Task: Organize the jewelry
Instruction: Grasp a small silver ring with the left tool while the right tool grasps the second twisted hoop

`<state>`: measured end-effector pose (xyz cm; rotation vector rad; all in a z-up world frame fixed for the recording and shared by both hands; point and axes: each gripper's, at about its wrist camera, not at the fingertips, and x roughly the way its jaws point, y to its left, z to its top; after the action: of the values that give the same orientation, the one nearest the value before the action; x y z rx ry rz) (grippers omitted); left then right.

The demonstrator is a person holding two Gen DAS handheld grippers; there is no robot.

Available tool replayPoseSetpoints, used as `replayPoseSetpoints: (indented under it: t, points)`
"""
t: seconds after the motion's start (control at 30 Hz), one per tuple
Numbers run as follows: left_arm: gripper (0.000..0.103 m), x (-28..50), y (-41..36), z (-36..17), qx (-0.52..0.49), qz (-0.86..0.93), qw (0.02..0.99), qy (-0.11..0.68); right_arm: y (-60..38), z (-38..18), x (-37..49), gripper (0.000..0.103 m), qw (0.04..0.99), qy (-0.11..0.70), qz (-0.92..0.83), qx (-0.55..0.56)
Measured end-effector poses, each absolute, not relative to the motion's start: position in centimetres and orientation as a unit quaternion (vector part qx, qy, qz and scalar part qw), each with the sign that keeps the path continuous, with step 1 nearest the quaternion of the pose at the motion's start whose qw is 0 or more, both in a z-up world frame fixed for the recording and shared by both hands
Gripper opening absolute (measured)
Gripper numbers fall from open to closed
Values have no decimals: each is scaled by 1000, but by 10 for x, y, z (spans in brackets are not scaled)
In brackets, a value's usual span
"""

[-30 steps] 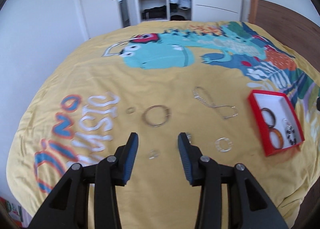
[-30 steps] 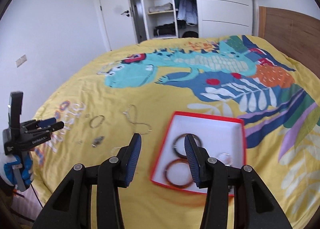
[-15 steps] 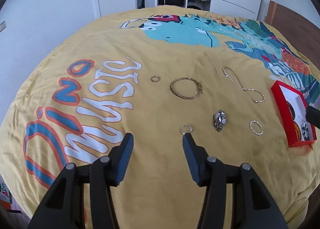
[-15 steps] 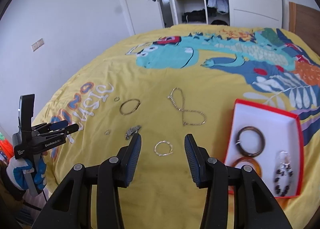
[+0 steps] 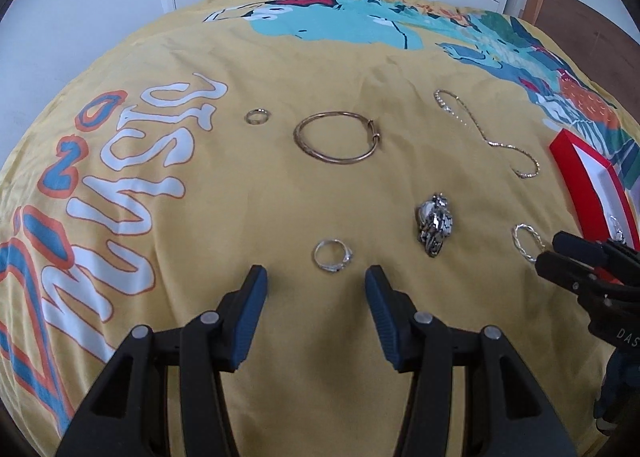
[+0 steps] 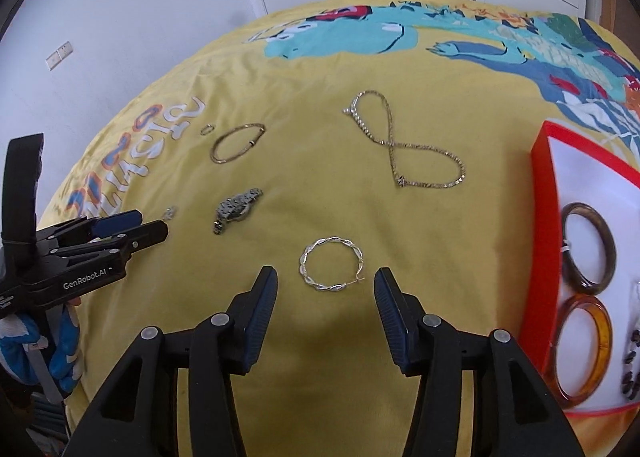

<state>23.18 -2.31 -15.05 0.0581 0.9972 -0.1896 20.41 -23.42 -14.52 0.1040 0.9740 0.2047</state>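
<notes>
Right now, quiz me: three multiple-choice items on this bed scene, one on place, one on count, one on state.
1. Where does the twisted hoop lie?
A. in the red box
B. on the bedspread just ahead of the right gripper
C. on the watch

2. How many bangles show in the red box?
A. two
B. none
C. five

3. How is the left gripper?
A. shut on the chain
B. shut on the watch
C. open, holding nothing

Key: 1 B, the hoop sits on yellow cloth between the right gripper's opening fingers. 2 A, a dark bangle and an amber one. 3 C, its fingers stand apart with a small ring just ahead, untouched.
</notes>
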Motion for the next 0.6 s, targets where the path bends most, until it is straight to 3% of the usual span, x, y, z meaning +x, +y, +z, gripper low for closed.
replayPoseSetpoints:
  t: [0.23,0.33,0.47,0.6]
  points:
    - [48,239,-22,-159,21,-89,876,473,-232,-164,216,49,874,474,91,49]
    - [36,239,-23,-159,22,-90,877,471,-230,-166,216,39,876,471,94,46]
    - [15,238,-24,-157,28,-92,879,467,-228,-165,215,39,878,467,97,46]
    - [8,235,-21,-153,25,-92,879,467,-228,-158,211,39,879,462,102,54]
